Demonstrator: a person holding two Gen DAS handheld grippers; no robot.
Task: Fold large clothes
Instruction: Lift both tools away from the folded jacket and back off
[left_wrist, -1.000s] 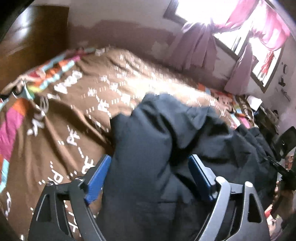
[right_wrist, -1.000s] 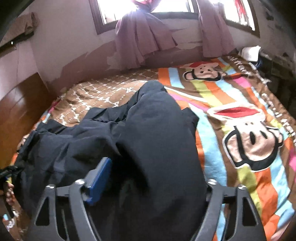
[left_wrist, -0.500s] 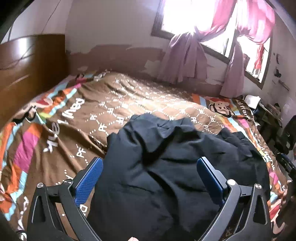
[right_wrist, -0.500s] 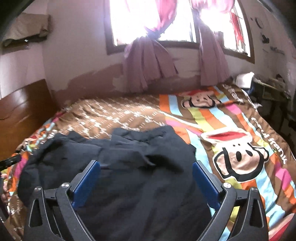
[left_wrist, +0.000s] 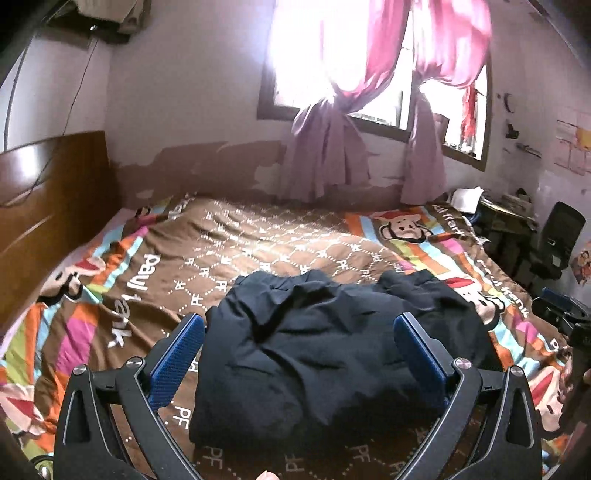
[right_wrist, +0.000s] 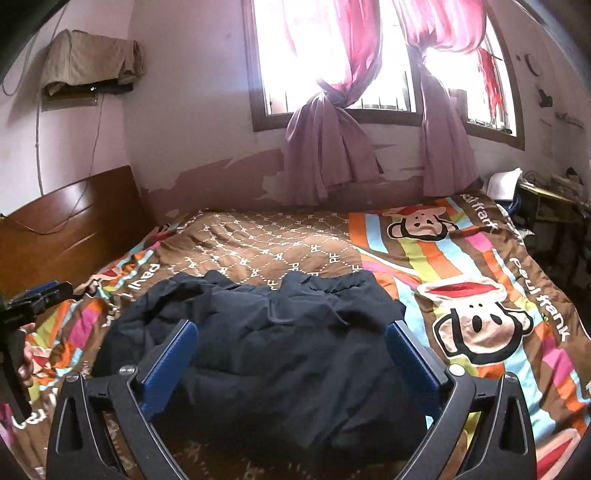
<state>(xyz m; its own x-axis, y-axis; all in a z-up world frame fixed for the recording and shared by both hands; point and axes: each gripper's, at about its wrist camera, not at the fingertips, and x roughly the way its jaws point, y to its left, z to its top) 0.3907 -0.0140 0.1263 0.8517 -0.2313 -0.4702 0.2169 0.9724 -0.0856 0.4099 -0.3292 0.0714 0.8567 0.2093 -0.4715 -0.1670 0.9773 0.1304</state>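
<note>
Both tools are hovering over the bed, nothing gripped. My left tool (left_wrist: 299, 343) is sitting wide, blue pads (left_wrist: 177, 360) spread to either side of the dark garment (left_wrist: 332, 354) and not touching it. My right tool (right_wrist: 291, 350) is also gaping wide, its pads (right_wrist: 168, 363) clear of the cloth.

The dark garment (right_wrist: 280, 354) is lying in a rumpled heap on the near middle of the bed, partly gathered on itself, with creases running across the top and a loose edge bunched along the far side. It is resting on the bedspread (left_wrist: 258, 243), half on the brown patterned panel and half reaching the striped monkey-print part (right_wrist: 476, 328) on the right.

In the left wrist view my right tool is showing at the far right edge (left_wrist: 565, 317), well apart from the cloth. In the right wrist view my left tool is showing at the far left edge (right_wrist: 33, 299), with the hand (right_wrist: 26, 362) holding it below.

A wooden headboard (right_wrist: 70, 229) is standing at the left side of the bed. Pink curtains (right_wrist: 332, 155), knotted, are hanging at the window (left_wrist: 332, 55) behind the bed. A cluttered side table (right_wrist: 546, 199) is sitting at the far right.
</note>
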